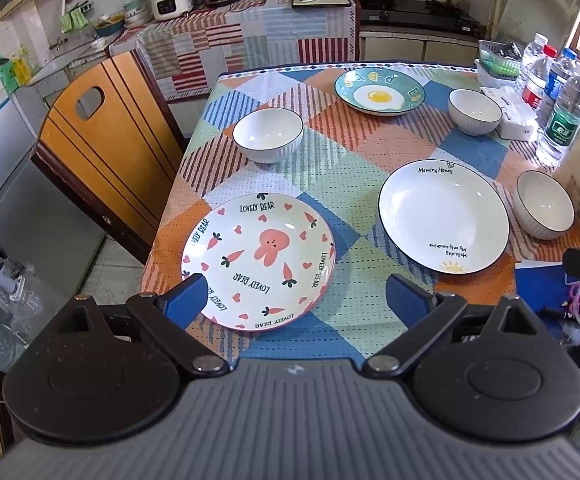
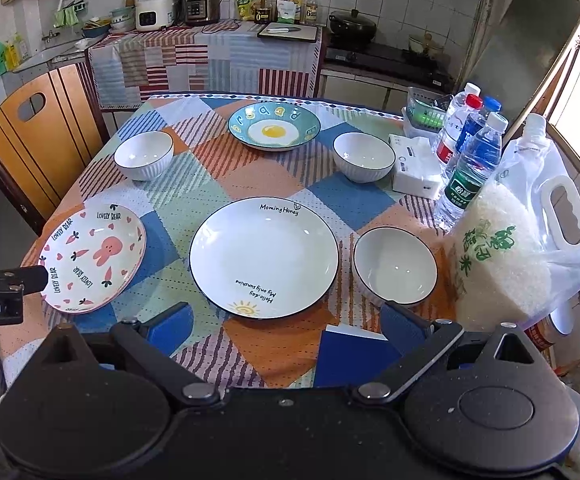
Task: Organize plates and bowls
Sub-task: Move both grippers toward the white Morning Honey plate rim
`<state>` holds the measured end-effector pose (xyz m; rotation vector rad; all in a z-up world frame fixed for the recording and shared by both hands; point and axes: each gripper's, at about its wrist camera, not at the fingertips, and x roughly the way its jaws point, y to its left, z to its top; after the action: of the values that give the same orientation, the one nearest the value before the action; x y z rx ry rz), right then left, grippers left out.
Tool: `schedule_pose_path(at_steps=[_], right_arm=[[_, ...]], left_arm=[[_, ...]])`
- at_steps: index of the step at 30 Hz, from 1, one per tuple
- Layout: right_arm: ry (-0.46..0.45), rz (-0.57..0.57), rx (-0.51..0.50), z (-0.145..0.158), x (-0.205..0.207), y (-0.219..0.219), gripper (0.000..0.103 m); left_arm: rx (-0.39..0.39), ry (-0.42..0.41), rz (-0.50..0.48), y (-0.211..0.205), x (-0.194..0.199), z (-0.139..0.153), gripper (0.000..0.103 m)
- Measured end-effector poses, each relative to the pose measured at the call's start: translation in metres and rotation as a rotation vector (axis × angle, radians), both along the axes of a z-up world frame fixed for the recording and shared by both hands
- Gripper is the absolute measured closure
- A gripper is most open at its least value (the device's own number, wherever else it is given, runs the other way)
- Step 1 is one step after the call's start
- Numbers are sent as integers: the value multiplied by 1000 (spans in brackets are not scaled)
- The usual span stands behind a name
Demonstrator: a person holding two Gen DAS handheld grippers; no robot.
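On the checked tablecloth lie three plates: a pink rabbit plate (image 1: 258,260) (image 2: 94,258) at the near left, a white "Morning Honey" plate (image 1: 444,216) (image 2: 264,256) in the middle, and a teal fried-egg plate (image 1: 380,91) (image 2: 274,126) at the back. Three white bowls stand apart: far left (image 1: 268,134) (image 2: 144,155), far right (image 1: 475,111) (image 2: 364,156), near right (image 1: 545,204) (image 2: 395,266). My left gripper (image 1: 294,300) is open and empty above the rabbit plate's near edge. My right gripper (image 2: 286,326) is open and empty above the near table edge, before the white plate.
Water bottles (image 2: 470,160), a tissue pack (image 2: 416,168), a rice bag (image 2: 502,256) and a basket (image 2: 426,114) crowd the table's right side. A wooden chair (image 1: 102,140) stands at the left. A blue card (image 2: 350,354) lies at the near edge.
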<state>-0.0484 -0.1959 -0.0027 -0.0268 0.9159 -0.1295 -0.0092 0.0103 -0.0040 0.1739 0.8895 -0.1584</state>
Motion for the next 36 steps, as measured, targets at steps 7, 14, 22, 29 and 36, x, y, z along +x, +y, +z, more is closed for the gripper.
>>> schedule_pose_path(at_steps=[7,14,22,29,36], right_arm=[[3,-5,-4,-1,0,-1,2],[4,-6,-4,-2,-1,-1,2],[16,-20,-8,-6,-1,-4,2],[17,-13,-12,-6,-1,-3,2],[23,-13,-11,-8,0,-2,2]], left_arm=[[-33,6,1,4,-1,-1,5],[-48,27,16,5,2,-3,8],[-61,29,42,9,1,-7,9],[-89,5,59,15,-1,-8,8],[-88,-3,44,14,-2,-8,6]])
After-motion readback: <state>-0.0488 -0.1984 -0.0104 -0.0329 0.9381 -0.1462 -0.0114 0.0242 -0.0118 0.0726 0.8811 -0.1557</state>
